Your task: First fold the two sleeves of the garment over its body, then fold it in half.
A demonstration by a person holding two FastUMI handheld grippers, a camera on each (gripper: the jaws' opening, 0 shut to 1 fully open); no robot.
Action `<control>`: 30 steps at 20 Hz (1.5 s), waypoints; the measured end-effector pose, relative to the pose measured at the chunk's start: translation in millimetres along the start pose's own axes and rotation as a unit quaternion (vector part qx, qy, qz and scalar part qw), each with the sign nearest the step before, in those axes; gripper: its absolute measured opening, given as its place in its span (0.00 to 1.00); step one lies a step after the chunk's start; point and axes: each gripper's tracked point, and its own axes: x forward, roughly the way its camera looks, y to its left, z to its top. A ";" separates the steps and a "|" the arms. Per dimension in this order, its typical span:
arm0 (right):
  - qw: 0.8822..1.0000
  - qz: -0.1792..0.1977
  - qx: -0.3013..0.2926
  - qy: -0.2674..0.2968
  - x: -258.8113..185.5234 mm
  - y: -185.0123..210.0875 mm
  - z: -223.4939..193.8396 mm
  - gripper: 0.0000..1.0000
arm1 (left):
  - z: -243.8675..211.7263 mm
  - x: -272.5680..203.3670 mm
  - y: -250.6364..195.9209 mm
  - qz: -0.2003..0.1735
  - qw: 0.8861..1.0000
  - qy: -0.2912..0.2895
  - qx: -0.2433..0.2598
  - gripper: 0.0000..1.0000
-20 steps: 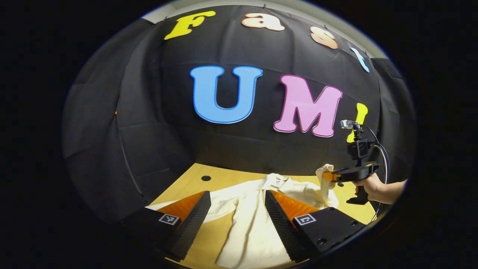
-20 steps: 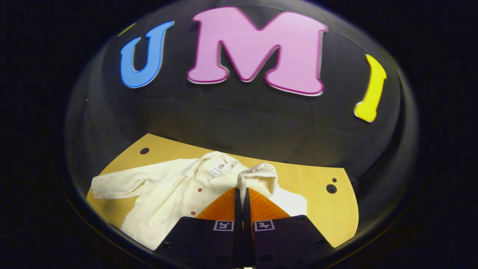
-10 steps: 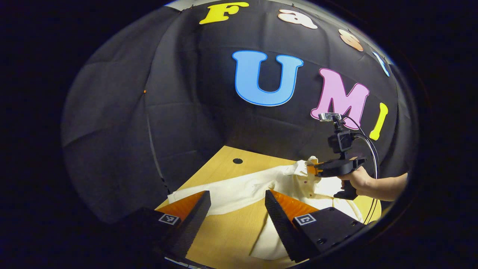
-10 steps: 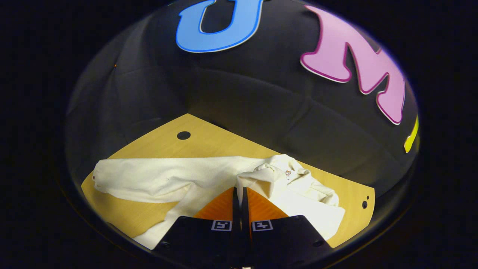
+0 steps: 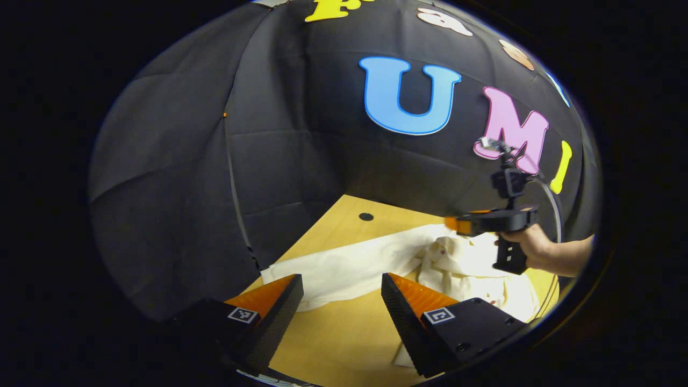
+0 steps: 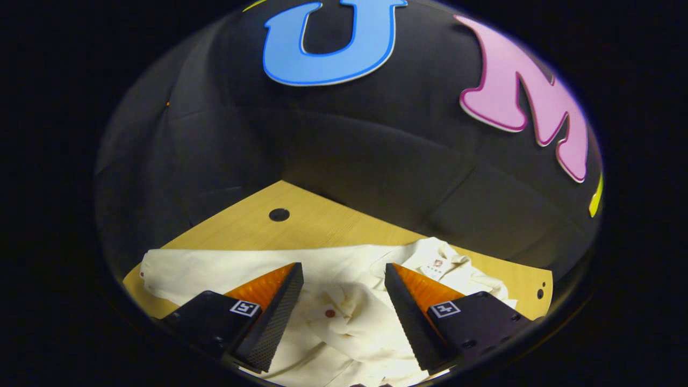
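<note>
One sleeve lies bunched on the garment near the surface's far edge. Our right gripper and left gripper have fingers wide apart, holding nothing. We think the loose heap may slip open when we grab the other sleeve.

The garment is soft, matt cream cloth, creased, with small glossy red buttons. The table is smooth pale wood with a fine grain. Both tongs, the left tongs and the right tongs, have matt black plastic bodies, finely ribbed dark pads and translucent orange backs.
</note>
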 end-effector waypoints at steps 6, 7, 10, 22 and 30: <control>0.995 -0.050 -0.014 -0.083 -83.9 -42.8 53.6 0.98 | -33.1 56.3 39.2 0.047 0.997 0.056 0.005 0.96; 0.994 -0.055 -0.020 -0.097 -97.4 -46.2 61.3 0.98 | -35.7 66.4 46.8 0.053 0.997 0.062 0.014 0.96; 0.989 -0.057 -0.016 -0.139 -142.6 -48.0 91.9 0.97 | -51.3 102.8 67.5 0.078 0.991 0.095 0.041 0.96; 0.969 -0.130 0.018 -0.207 -284.9 -137.9 104.9 0.97 | -114.5 169.4 122.1 0.140 0.971 0.193 -0.024 0.98; 0.962 -0.213 0.045 -0.164 -345.3 -197.2 46.2 0.96 | -115.1 178.0 105.0 0.085 0.976 0.199 -0.025 0.25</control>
